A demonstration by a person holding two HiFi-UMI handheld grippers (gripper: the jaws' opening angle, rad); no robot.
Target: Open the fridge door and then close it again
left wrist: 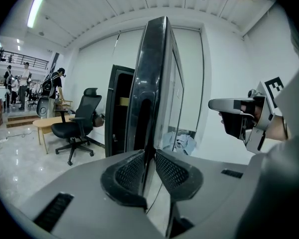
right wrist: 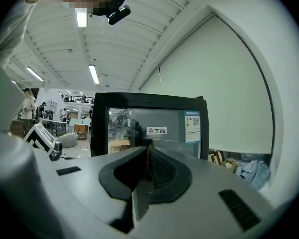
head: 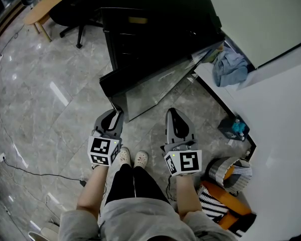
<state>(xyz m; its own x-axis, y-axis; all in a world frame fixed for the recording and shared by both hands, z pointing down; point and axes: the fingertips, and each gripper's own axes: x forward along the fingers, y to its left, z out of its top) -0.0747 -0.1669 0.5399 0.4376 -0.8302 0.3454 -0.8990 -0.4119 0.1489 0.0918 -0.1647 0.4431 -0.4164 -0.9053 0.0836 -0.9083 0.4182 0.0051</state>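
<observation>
1. The fridge door (head: pixel 155 84) stands swung well out from the black fridge (head: pixel 140 29). In the head view it runs from the frame's centre right down toward lower centre, glass face up to the camera.
2. The left hand-held gripper (left wrist: pixel 149 158) is clenched on the door's free edge. In its own view the dark edge rises straight up between the two ribbed pads, which press on either side of it. Gripping there, far from the hinge, likely gives the most leverage for swinging the door.
3. The right hand-held gripper (right wrist: pixel 147 156) is clenched on nothing, its jaws together. It points level at the glass face, near it but not touching, probably just kept out of the door's arc.
4. The task looks about midway; whether the swing is outward or back cannot be told.
5. Further out, an office chair (left wrist: pixel 77 123) sits on the shiny floor (head: pixel 50 84) at left, and a blue cloth (head: pixel 228 67) lies beside the fridge at upper right.
</observation>
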